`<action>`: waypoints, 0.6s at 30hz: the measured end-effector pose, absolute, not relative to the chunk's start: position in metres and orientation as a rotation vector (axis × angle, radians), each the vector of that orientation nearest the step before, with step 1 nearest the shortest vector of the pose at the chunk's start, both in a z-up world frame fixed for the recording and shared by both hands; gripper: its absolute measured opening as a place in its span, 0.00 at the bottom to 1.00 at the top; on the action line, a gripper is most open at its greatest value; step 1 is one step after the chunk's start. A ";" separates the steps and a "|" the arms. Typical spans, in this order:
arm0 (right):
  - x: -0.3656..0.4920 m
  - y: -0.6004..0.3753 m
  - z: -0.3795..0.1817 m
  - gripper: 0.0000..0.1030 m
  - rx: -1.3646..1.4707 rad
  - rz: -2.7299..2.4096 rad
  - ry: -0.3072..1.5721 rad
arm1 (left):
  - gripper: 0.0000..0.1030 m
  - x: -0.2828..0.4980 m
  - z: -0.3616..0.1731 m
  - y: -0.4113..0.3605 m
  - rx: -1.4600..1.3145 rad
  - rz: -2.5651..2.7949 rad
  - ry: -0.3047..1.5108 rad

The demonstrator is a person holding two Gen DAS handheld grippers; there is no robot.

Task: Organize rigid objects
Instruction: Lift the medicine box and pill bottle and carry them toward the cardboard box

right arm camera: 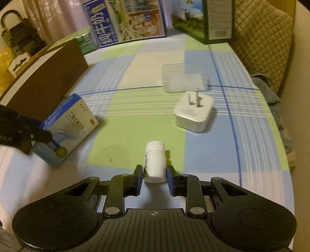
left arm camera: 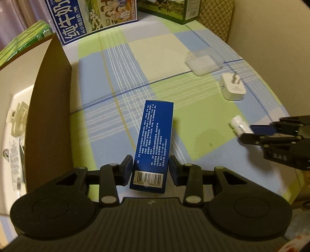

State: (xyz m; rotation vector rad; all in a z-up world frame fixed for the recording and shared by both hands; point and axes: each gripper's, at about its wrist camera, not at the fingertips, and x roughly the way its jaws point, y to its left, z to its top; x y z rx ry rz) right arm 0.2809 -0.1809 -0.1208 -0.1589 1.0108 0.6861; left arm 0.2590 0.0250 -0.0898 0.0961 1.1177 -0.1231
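At the top of your frame, a plaid cloth (right arm camera: 135, 108) covers the table, a quilted cushion (right arm camera: 259, 38) sits upper right (curtain (right arm camera: 48, 17) upper left).

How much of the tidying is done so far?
About halfway, it seems. A few small items already lie in the brown box. In hand now: the left hand-held gripper holds a blue carton, the right hand-held gripper a white bottle. Still out on the cloth: the white plug and the clear case.
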 end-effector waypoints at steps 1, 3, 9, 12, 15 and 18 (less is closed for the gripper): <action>0.280 -0.179 -0.122 0.23 -0.162 0.692 1.019 | 0.34 0.257 -0.090 0.025 0.085 -0.133 1.108; 0.279 -0.176 -0.123 0.23 -0.159 0.691 1.027 | 0.33 0.258 -0.092 0.025 0.051 -0.147 1.118; 0.282 -0.174 -0.125 0.24 -0.150 0.665 1.050 | 0.40 0.270 -0.094 0.013 0.091 -0.175 1.087; 0.285 -0.171 -0.125 0.26 -0.145 0.656 1.052 | 0.39 0.277 -0.103 0.010 0.116 -0.165 1.109; 0.286 -0.167 -0.124 0.26 -0.149 0.646 1.046 | 0.38 0.281 -0.110 0.010 0.120 -0.152 1.126; 0.287 -0.164 -0.124 0.26 -0.159 0.642 1.044 | 0.34 0.280 -0.114 0.011 0.104 -0.139 1.135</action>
